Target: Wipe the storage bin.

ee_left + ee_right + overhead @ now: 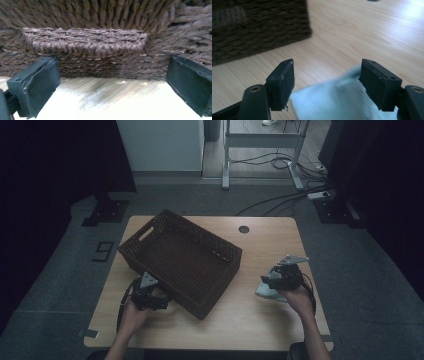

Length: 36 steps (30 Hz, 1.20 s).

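Cloth (332, 102) on wooden table (265, 315) — both grippers released — grey carpet around.

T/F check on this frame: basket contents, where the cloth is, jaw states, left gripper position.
1. The woven basket holds a cloth. False: its inside is bare.
2. The pale cloth lies on the table under the right gripper. True.
3. The right gripper is clamped on the cloth. False: its jaws stand apart, not pressing it.
4. The left gripper faces the basket's side wall, jaws open. True.
5. The cloth touches the basket. False: bare tabletop lies between them.
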### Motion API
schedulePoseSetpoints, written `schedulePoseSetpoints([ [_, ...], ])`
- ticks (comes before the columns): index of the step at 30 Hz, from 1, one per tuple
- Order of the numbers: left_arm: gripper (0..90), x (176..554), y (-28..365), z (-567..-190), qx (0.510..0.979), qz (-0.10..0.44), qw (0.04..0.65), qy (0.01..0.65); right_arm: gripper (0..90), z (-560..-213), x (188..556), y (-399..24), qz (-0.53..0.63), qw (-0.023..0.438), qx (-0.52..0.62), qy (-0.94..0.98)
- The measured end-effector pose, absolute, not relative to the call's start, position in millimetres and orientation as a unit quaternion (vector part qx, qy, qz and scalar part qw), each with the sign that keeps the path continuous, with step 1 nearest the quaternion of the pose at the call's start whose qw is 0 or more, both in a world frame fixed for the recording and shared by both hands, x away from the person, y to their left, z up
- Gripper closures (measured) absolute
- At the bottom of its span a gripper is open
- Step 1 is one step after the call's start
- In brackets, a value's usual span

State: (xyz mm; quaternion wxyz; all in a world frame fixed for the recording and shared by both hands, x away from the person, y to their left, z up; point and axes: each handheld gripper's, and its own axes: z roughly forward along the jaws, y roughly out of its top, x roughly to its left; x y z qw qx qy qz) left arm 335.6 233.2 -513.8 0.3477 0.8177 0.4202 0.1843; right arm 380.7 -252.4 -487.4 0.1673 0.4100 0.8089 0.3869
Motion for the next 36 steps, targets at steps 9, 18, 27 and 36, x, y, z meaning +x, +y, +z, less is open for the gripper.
schedulePoseSetpoints([
  [9,0.0,339,235,-514,0.815,0.185,0.348,0.425,24.4,-485,390,-219,0.401,0.162,0.367,0.824],
  [18,0.0,340,237,-514,0.812,0.185,0.349,0.429,24.2,-480,406,-192,0.406,0.154,0.343,0.833],
  [27,0.0,339,242,-513,0.808,0.189,0.35,0.435,18.7,-484,425,-173,0.404,0.146,0.328,0.841],
  [36,0.0,337,245,-511,0.806,0.187,0.353,0.436,18.0,-490,442,-173,0.416,0.126,0.3,0.849],
])
